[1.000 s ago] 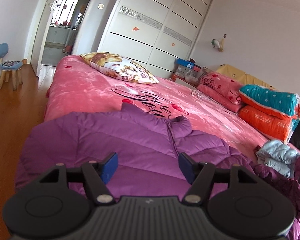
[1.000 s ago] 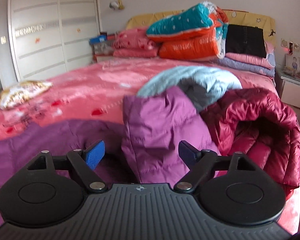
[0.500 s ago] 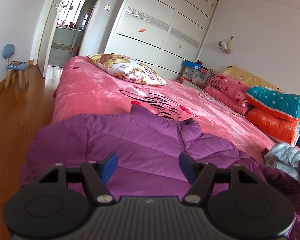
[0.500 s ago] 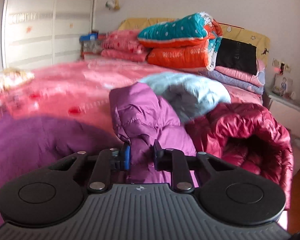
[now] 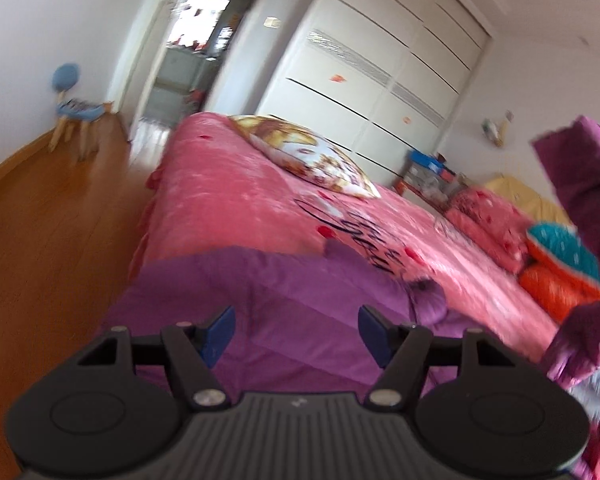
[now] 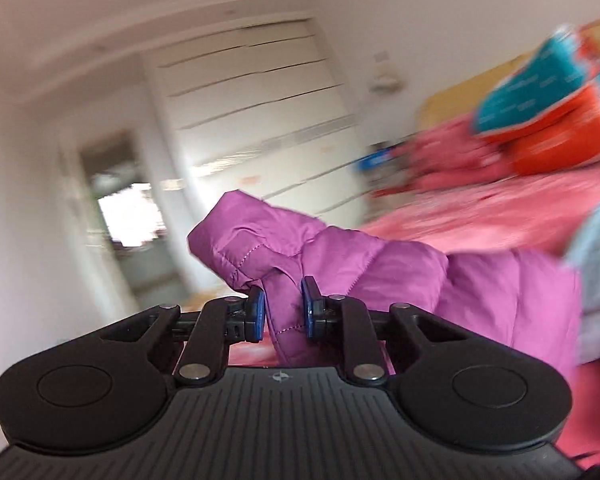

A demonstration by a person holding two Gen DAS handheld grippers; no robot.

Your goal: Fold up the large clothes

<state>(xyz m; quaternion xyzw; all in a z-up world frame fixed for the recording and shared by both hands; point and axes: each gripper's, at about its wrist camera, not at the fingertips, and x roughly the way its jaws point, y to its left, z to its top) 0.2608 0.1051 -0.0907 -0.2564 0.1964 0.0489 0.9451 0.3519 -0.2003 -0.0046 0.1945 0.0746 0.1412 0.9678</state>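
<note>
A purple puffer jacket [image 5: 284, 296] lies spread on the near end of the pink bed [image 5: 236, 200]. My left gripper [image 5: 294, 326] hovers just above its body, open, with nothing between the blue pads. My right gripper [image 6: 282, 314] is shut on a fold of the jacket's sleeve [image 6: 340, 256] and holds it lifted off the bed. In the left wrist view that raised sleeve [image 5: 576, 168] hangs at the far right. The right wrist view is blurred by motion.
A patterned pillow [image 5: 308, 156] lies mid-bed. Folded teal and orange quilts [image 5: 560, 272] and pink pillows [image 5: 488, 220] are stacked near the headboard. A pale blue garment [image 6: 596, 264] lies beside the sleeve. White wardrobe [image 5: 380, 80], wooden floor [image 5: 52, 240] and a small blue chair [image 5: 74, 104] stand to the left.
My right gripper went from open to shut on the purple sleeve, then lifted it and swung left. My left gripper shifted and rolled a little over the jacket, staying open.
</note>
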